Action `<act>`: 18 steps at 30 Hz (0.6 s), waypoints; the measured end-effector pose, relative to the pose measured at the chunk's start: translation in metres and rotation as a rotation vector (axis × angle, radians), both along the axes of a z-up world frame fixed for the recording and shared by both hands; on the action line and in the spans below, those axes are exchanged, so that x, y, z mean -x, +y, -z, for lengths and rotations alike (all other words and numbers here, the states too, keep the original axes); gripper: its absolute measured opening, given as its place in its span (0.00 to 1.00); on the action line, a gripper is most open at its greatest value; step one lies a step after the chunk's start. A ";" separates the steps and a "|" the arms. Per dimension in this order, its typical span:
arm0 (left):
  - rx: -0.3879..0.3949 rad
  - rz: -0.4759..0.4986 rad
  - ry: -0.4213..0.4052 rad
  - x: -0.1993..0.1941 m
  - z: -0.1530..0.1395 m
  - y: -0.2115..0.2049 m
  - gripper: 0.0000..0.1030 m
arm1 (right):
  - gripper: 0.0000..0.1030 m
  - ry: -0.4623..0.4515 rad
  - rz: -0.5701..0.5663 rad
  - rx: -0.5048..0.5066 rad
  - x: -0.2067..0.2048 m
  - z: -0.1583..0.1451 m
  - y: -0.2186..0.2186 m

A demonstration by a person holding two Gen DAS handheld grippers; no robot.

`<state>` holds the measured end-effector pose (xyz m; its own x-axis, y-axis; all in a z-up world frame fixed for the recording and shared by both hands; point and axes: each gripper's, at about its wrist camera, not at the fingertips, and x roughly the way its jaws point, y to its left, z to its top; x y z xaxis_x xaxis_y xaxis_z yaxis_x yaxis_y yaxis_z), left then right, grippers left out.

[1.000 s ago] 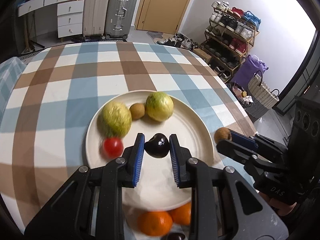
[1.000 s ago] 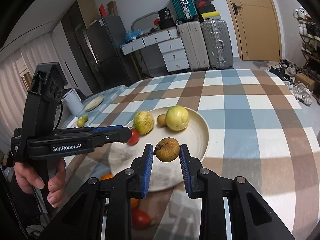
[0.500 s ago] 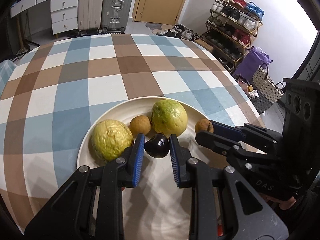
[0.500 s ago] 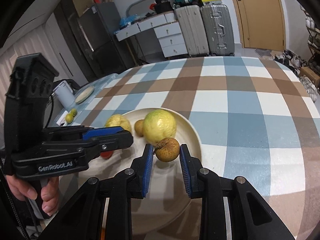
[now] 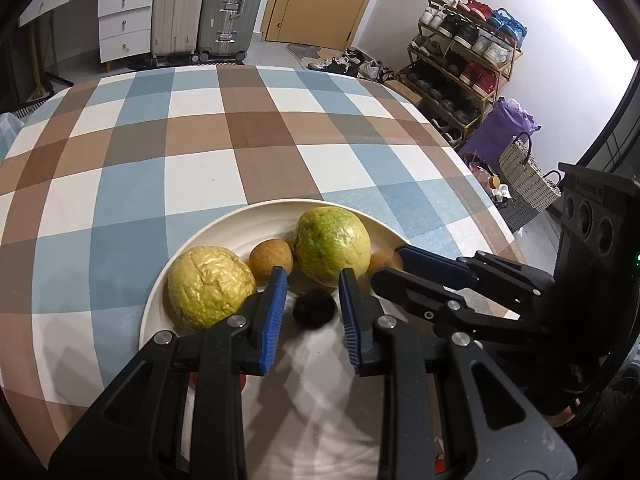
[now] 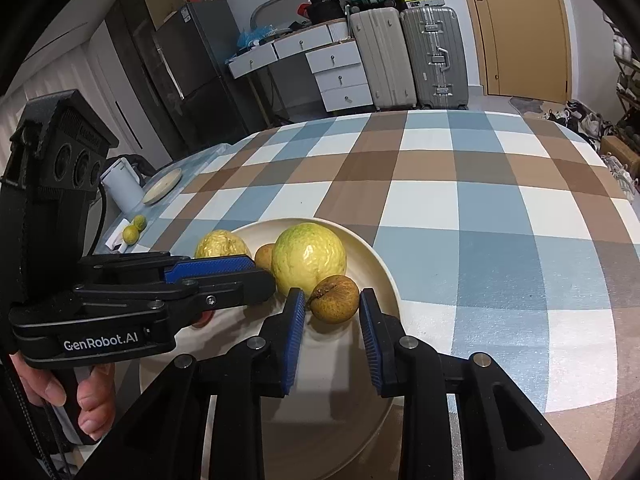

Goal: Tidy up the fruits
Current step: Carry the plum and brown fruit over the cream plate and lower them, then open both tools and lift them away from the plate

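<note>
Between the spread pads of each tool, on the cream plate [image 5: 168, 296], a fruit lies released — a dark plum [image 5: 314, 308] at the left tool [image 5: 312, 312], a brown longan [image 6: 335, 299] at the right tool [image 6: 331, 330] — and either could be nudged rolling by a careless withdrawal.

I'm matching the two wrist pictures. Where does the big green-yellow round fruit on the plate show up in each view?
Left wrist: big green fruit right of centre, just beyond the open left gripper.
Right wrist: same fruit at centre, behind the small brown fruit.
Shared landmark: the cream plate.
</note>
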<state>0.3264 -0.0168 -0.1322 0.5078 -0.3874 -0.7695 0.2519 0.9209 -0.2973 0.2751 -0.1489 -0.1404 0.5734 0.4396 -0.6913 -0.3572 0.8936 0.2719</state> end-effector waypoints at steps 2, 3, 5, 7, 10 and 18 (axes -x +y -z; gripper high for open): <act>0.007 0.002 -0.005 0.002 -0.003 0.000 0.31 | 0.35 -0.007 0.001 -0.014 0.001 -0.001 -0.002; 0.008 0.003 -0.010 0.004 -0.005 0.000 0.37 | 0.39 -0.011 0.003 -0.022 0.002 -0.002 -0.003; 0.003 -0.002 -0.029 0.010 -0.011 0.000 0.43 | 0.49 -0.023 0.010 -0.046 0.006 -0.005 -0.007; 0.000 -0.007 -0.040 0.014 -0.016 0.000 0.48 | 0.49 -0.037 0.019 -0.059 0.011 -0.010 -0.010; -0.001 -0.013 -0.055 0.022 -0.025 0.000 0.49 | 0.51 -0.057 0.031 -0.061 0.019 -0.017 -0.015; -0.026 -0.026 -0.095 0.052 -0.047 -0.001 0.62 | 0.65 -0.111 0.082 -0.085 0.050 -0.038 -0.030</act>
<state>0.2743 -0.0178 -0.0851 0.5887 -0.3539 -0.7268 0.2539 0.9345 -0.2493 0.2249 -0.1793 -0.1021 0.6811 0.4418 -0.5839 -0.3158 0.8967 0.3102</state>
